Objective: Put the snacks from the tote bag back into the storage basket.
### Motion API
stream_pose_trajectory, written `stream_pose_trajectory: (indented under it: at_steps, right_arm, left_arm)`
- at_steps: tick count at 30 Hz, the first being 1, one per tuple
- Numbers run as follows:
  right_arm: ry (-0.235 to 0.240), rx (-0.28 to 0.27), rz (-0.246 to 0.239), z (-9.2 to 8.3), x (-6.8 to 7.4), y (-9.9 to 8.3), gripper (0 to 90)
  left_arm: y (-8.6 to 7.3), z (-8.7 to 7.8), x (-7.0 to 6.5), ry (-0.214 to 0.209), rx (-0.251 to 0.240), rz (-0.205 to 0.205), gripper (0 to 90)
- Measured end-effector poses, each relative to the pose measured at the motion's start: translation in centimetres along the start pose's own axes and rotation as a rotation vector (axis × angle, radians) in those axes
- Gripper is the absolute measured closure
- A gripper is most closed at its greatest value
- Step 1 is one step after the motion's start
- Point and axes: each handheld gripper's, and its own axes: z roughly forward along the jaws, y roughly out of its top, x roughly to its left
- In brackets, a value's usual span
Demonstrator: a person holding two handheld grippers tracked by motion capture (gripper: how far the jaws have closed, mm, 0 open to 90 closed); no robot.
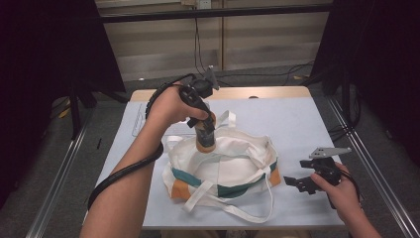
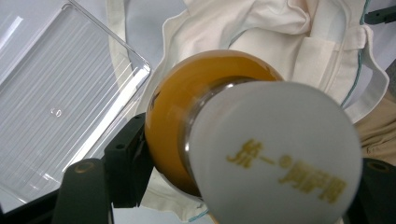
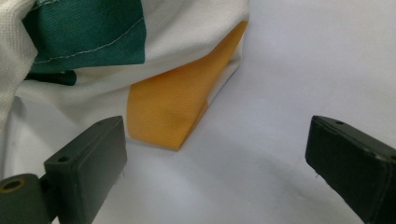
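lowering the bottle (image 1: 205, 136), pinched in my left gripper (image 1: 207, 130), into the bag (image 1: 223, 171) mid-table, not yet released; right gripper (image 1: 297, 181) is waiting spread.

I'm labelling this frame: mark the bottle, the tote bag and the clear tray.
bottle (image 2: 173, 116): left gripper view, on its orange body beside the white cap.
tote bag (image 1: 223, 171): high view, on the white cloth inside its mouth.
clear tray (image 2: 56, 112): left gripper view, on its ribbed bottom.

Clear plastic tray (image 2: 60, 102) lying flat on pale blue tabletop (image 1: 297, 124), black cables (image 1: 277, 74) on floor behind
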Motion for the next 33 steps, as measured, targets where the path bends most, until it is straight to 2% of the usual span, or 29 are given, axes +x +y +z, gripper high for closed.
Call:
stream_pose_trajectory:
  at_steps: [5,6,8,9,14,16,19,23,25,26,27,29,32,33]
  right_arm:
    - [0.001,0.0,-0.001,0.0,0.0,0.0,5.1]
    - [0.003,0.001,0.002,0.0,0.0,0.0,5.1]
    - [0.005,-0.001,0.0,0.0,0.0,0.0,5.1]
    - [0.005,-0.002,-0.001,0.0,-0.1,0.0,5.1]
    - [0.004,-0.001,0.003,0.0,-0.1,0.0,5.1]
    - [0.001,0.001,0.008,-0.1,-0.1,-0.1,5.1]
    - [-0.001,0.001,0.01,-0.1,-0.1,0.0,5.2]
    - [-0.001,0.004,0.008,0.0,-0.1,-0.1,5.2]
    - [-0.001,0.005,0.009,0.0,-0.1,-0.1,5.2]
    - [0.0,0.005,0.009,0.0,-0.1,-0.1,5.2]
    - [0.001,0.004,0.007,0.0,-0.1,-0.1,5.2]
    - [0.0,0.003,0.007,0.0,-0.1,-0.1,5.2]
    - [0.0,0.001,0.009,0.0,-0.2,-0.1,5.2]
    - [0.001,0.001,0.01,0.0,-0.2,-0.1,5.2]
  left_arm:
    - [0.2,-0.2,0.3,0.002,-0.004,-0.001,30.1]
    - [0.2,-0.2,0.3,0.0,-0.006,-0.012,30.1]
    - [0.3,-0.2,0.5,0.0,-0.007,0.005,30.1]
    - [0.3,-0.1,0.5,-0.003,-0.004,-0.01,30.1]
    - [0.4,-0.2,0.8,0.01,-0.01,-0.006,30.1]
    - [0.5,-0.2,1.0,0.008,-0.011,-0.016,30.1]
    - [0.5,-0.2,1.3,0.008,-0.004,-0.006,30.1]
    - [0.6,-0.1,1.5,0.005,-0.004,-0.021,30.1]
    - [0.6,-0.2,1.7,0.003,-0.007,-0.013,30.1]
    - [0.6,-0.2,1.6,0.002,-0.011,-0.033,30.1]
    - [0.6,-0.3,1.7,0.006,-0.004,-0.018,30.1]
    - [0.7,-0.4,1.7,0.006,-0.011,-0.035,30.1]
    - [0.8,-0.5,2.0,0.004,-0.013,-0.019,30.1]
    - [0.8,-0.5,1.9,0.006,-0.013,-0.035,30.2]
